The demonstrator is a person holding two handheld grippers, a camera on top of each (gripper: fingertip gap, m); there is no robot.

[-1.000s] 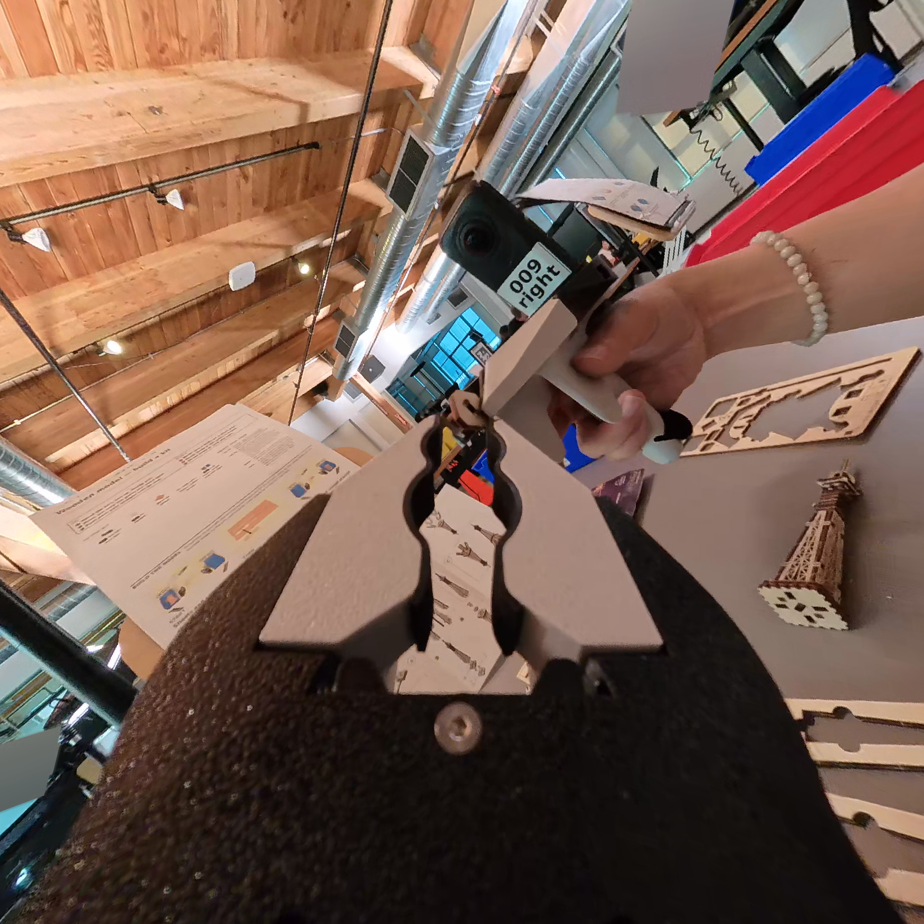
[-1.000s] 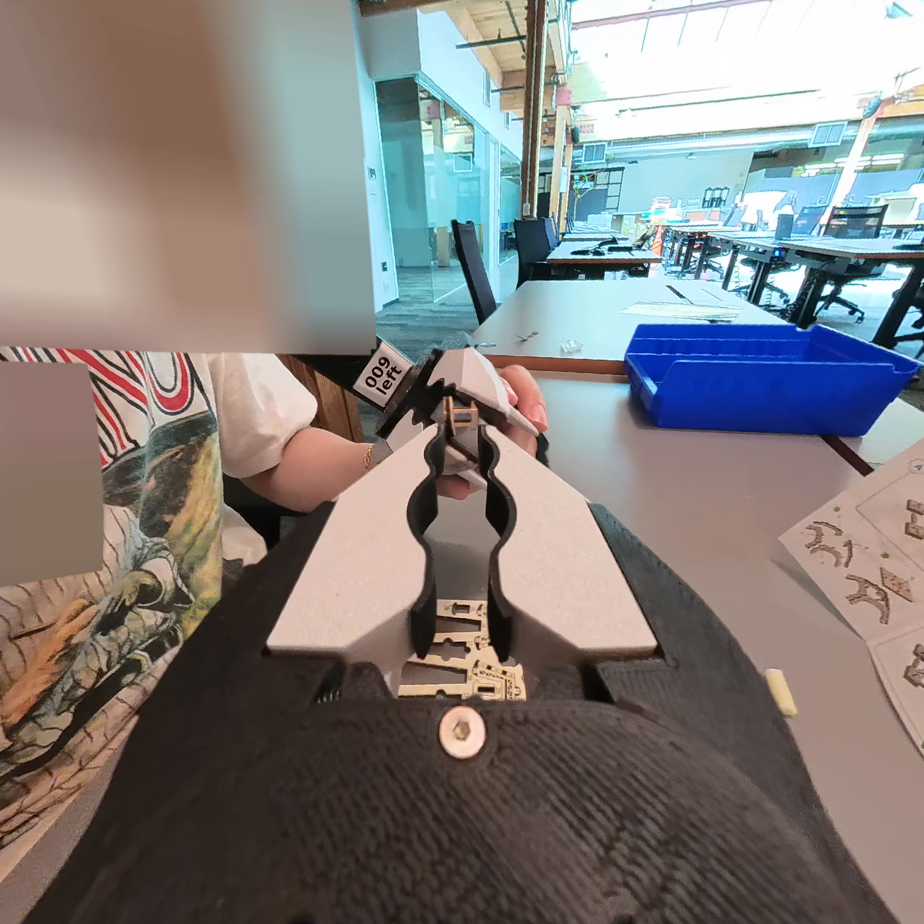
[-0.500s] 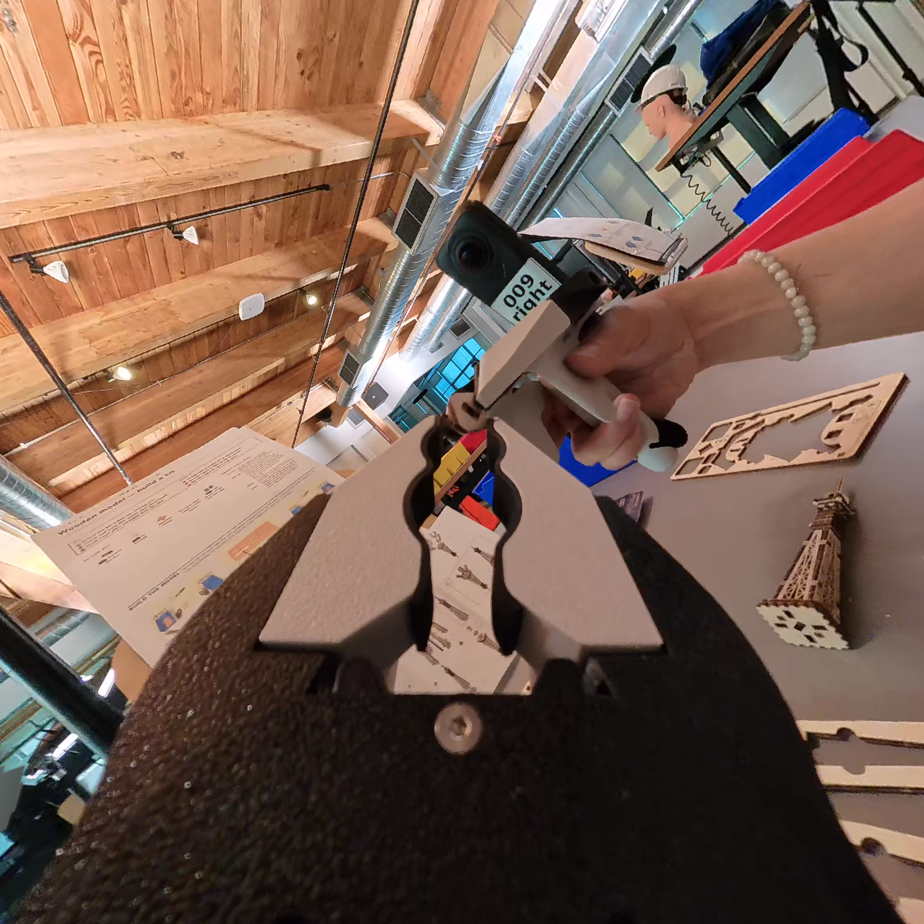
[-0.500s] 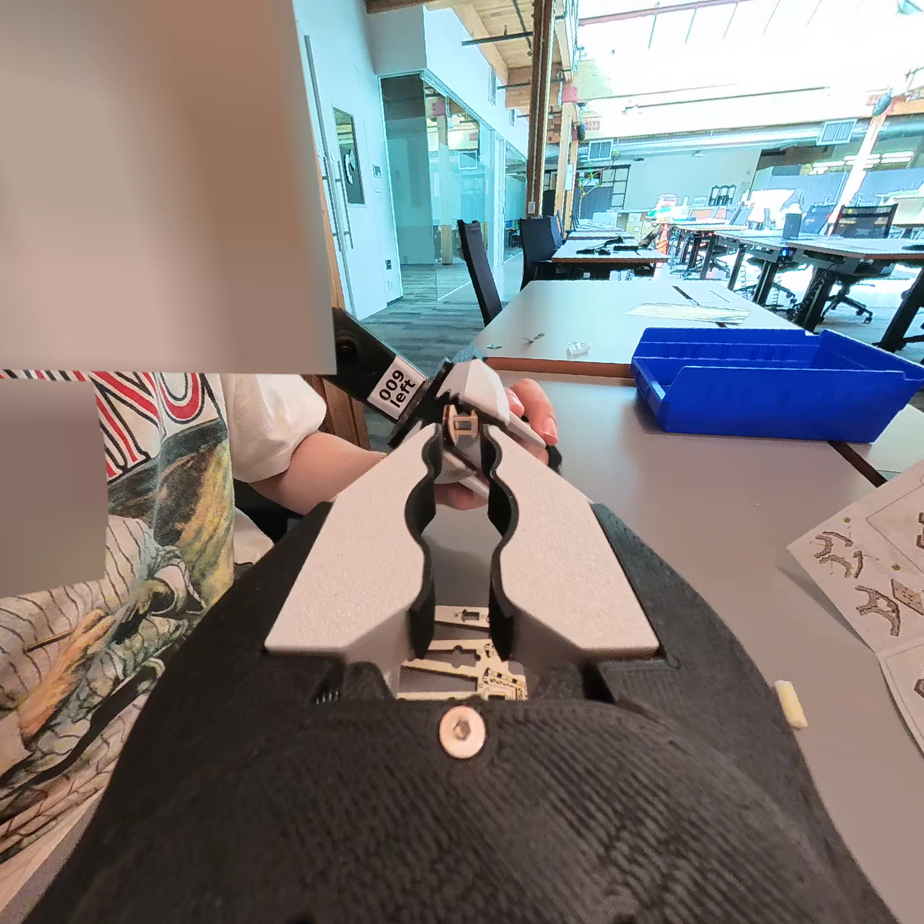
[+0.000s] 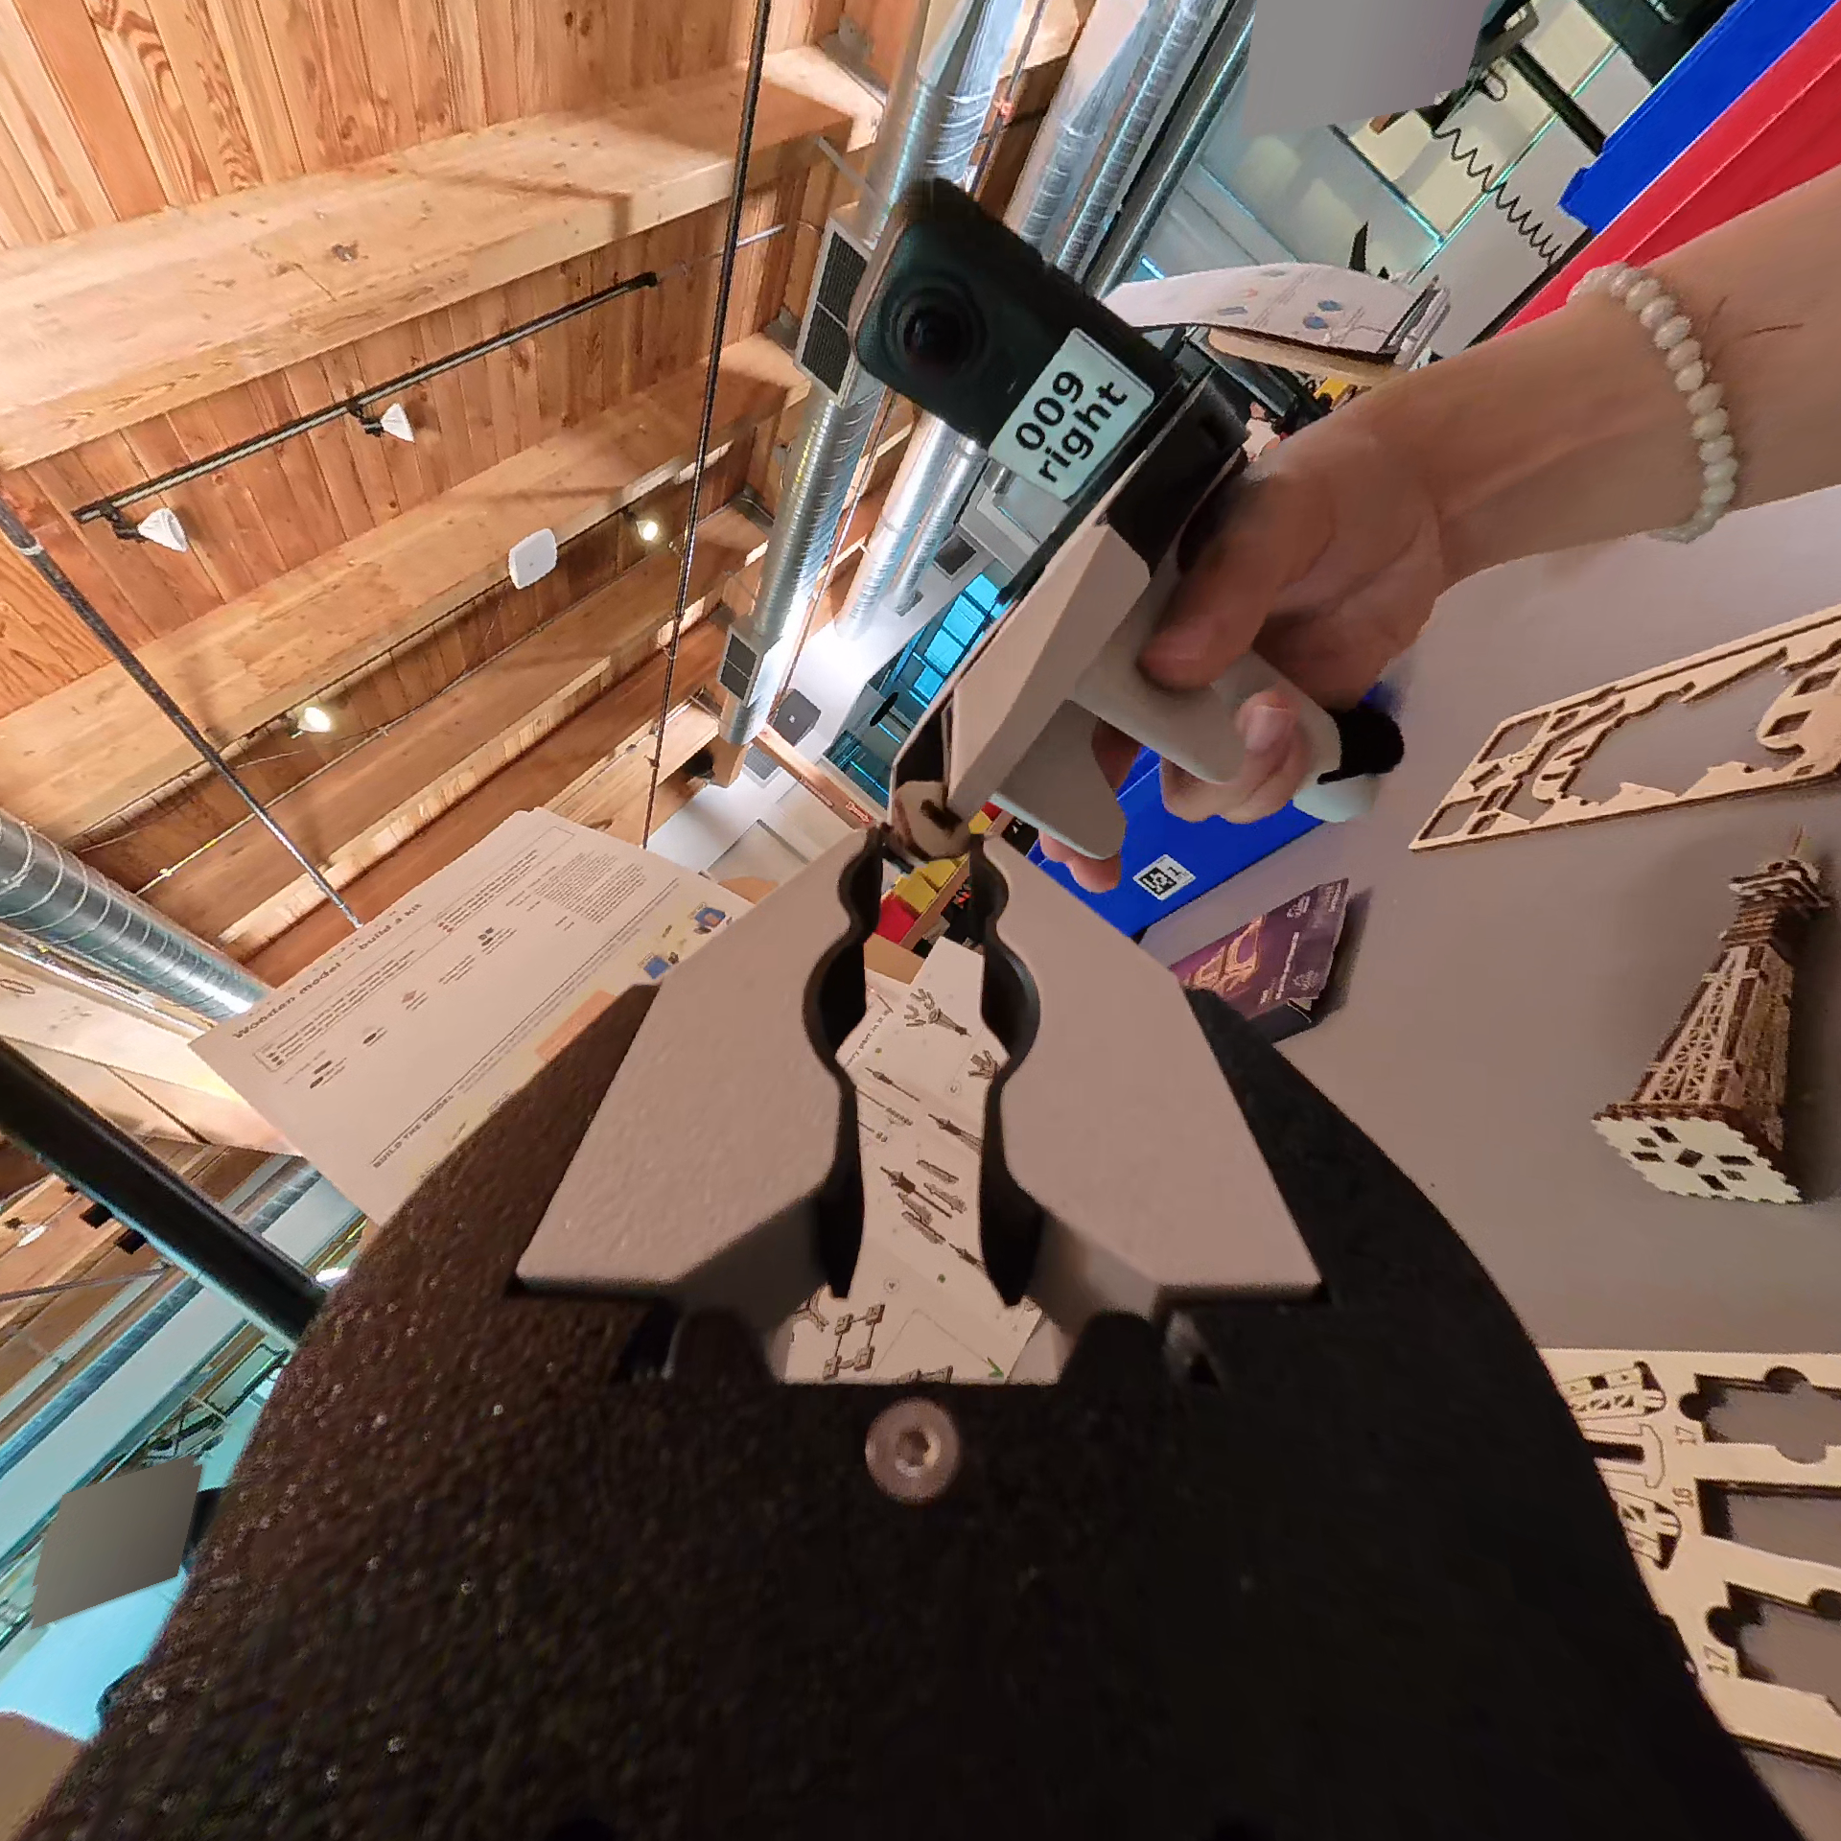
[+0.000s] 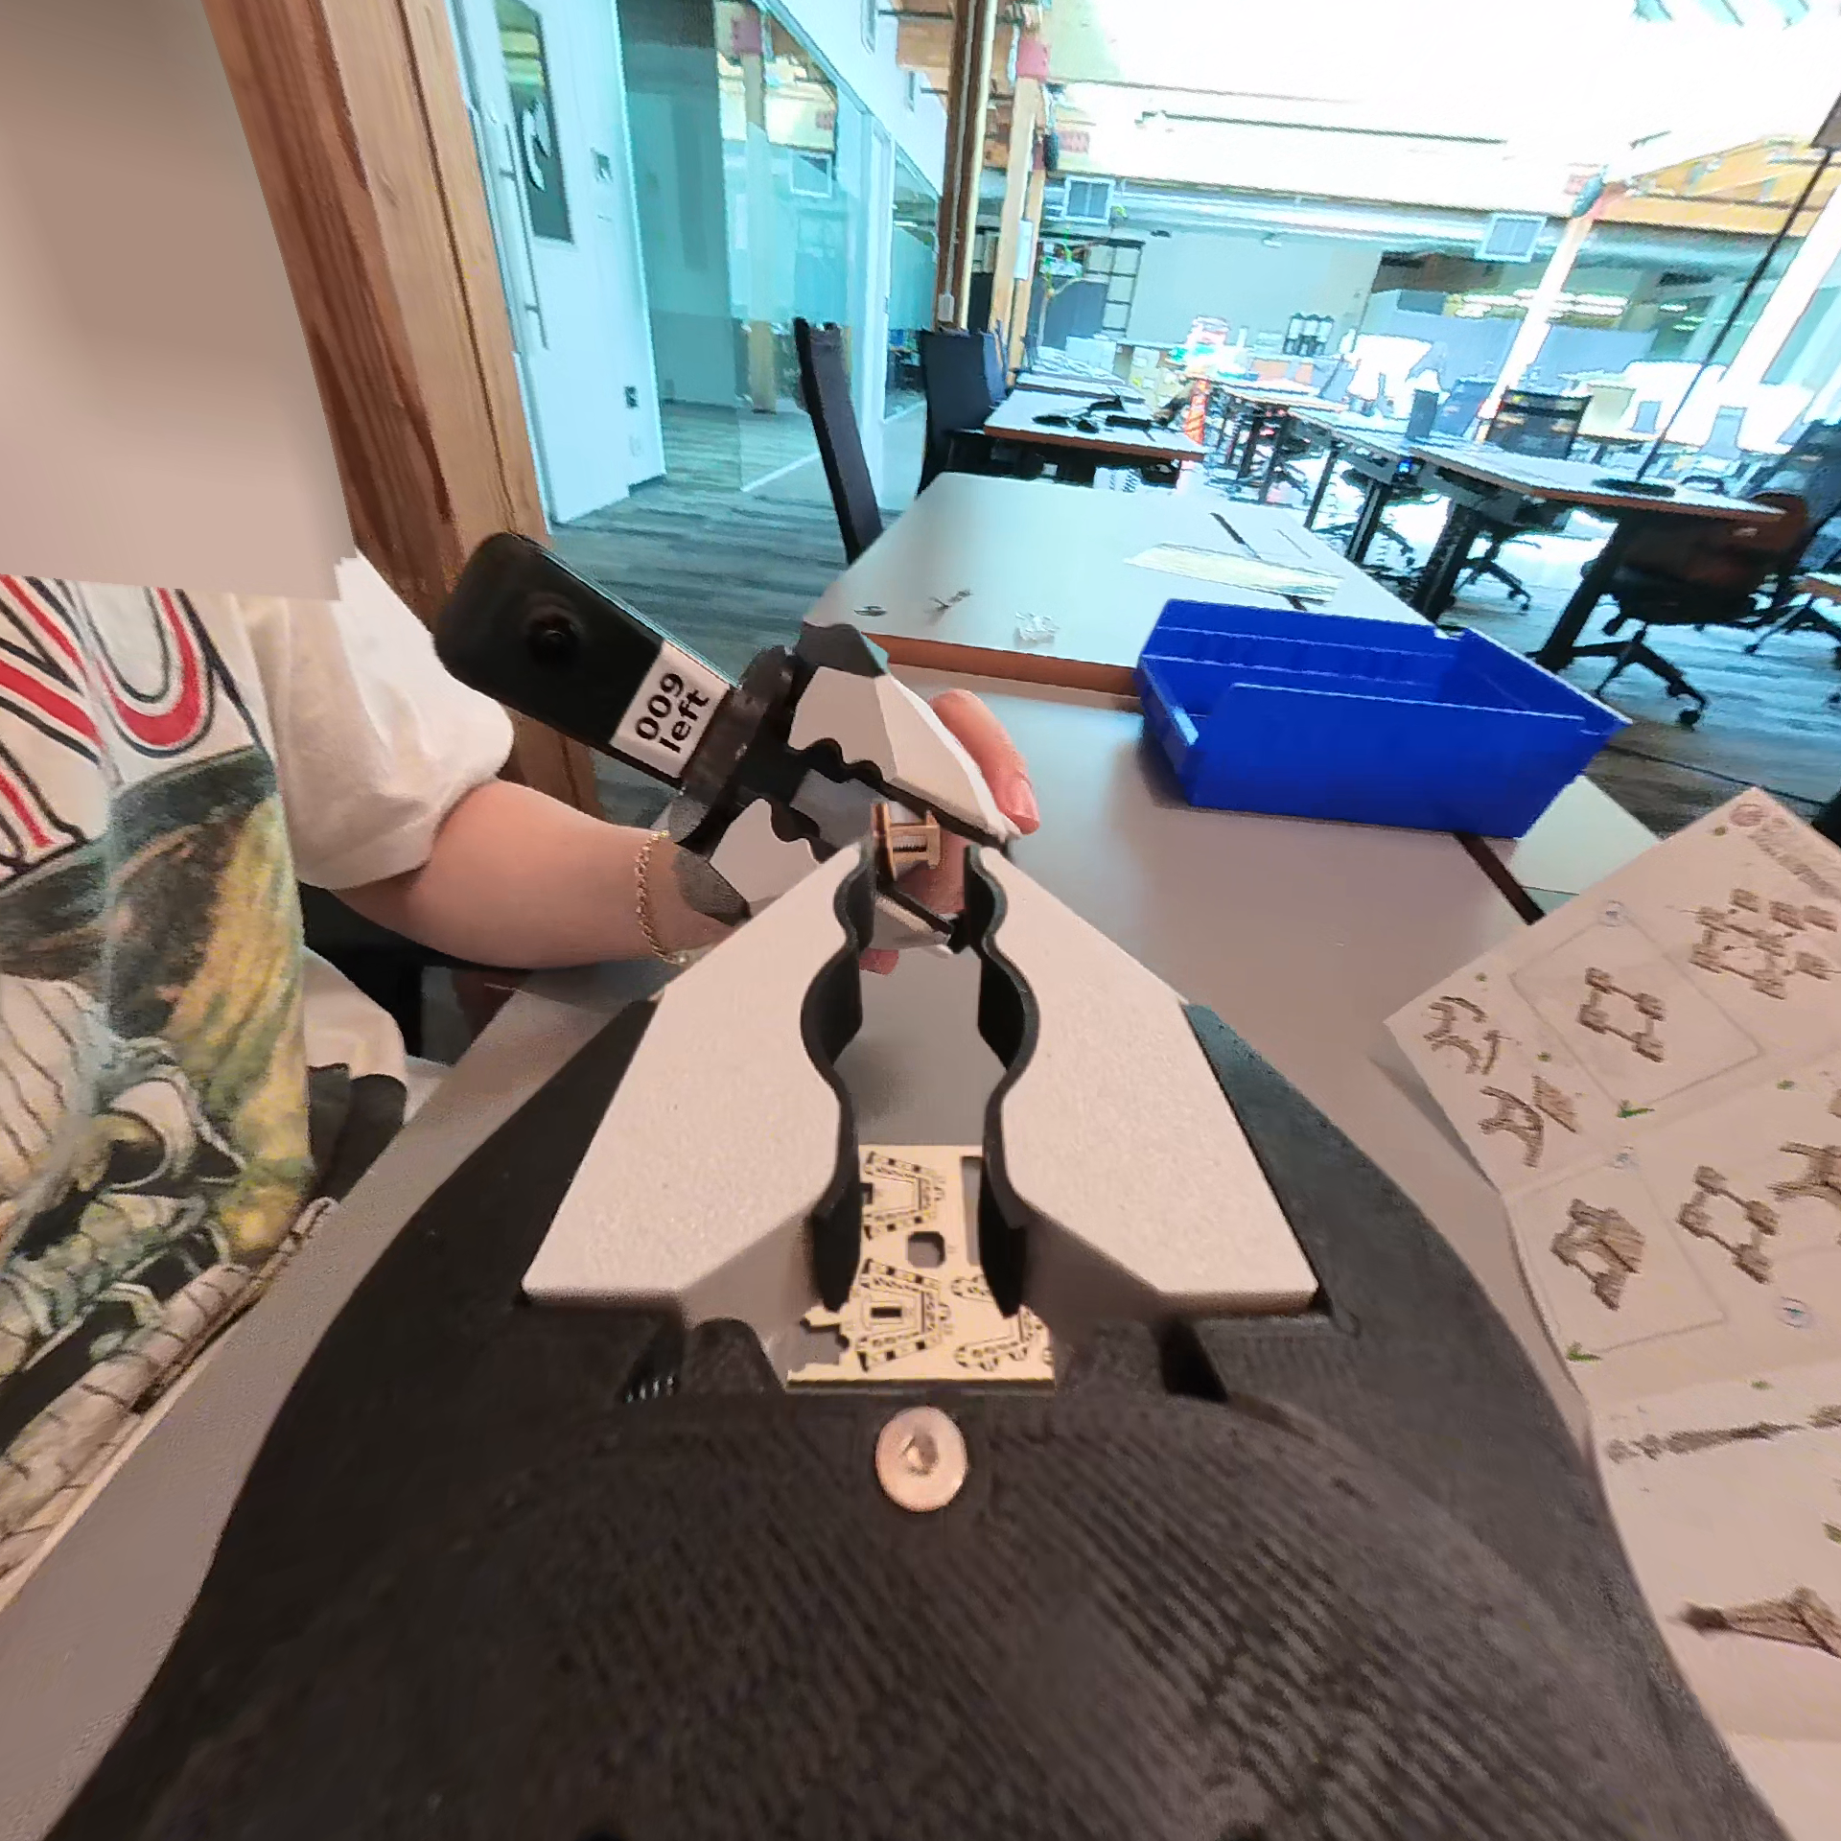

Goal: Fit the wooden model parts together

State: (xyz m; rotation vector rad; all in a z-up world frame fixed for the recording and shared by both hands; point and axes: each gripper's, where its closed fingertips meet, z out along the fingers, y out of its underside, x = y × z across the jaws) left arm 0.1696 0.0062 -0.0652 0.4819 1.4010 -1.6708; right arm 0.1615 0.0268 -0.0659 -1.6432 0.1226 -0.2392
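Observation:
A small spool-shaped wooden part [image 6: 909, 842] hangs in the air above the grey table [image 6: 1245, 897]. My right gripper [image 6: 912, 869] is shut on it at the fingertips. My left gripper [image 5: 926, 849] is shut on the same part [image 5: 924, 825] from the opposite side. In the right wrist view the left gripper's fingers [image 6: 917, 747] lie above and below the part. In the left wrist view the right gripper's fingers [image 5: 1036, 717] come down onto it from above right. How the part's pieces join is hidden by the fingertips.
A finished wooden tower model [image 5: 1713, 1046] stands on the table. Punched-out wooden sheets [image 5: 1634, 747] [image 5: 1713, 1494] [image 6: 917, 1265] and a purple packet [image 5: 1265, 956] lie near it. Instruction sheets [image 5: 478, 1006] [image 6: 1644, 1096] lie on the table. A blue bin [image 6: 1375, 717] stands behind. The person's torso is at the left. The grippers are tip to tip, or close to it.
Both grippers kept their hold on the part while turning against each other. The left gripper has rolled so its fingers now lie above and below the part. The right gripper looms closer.

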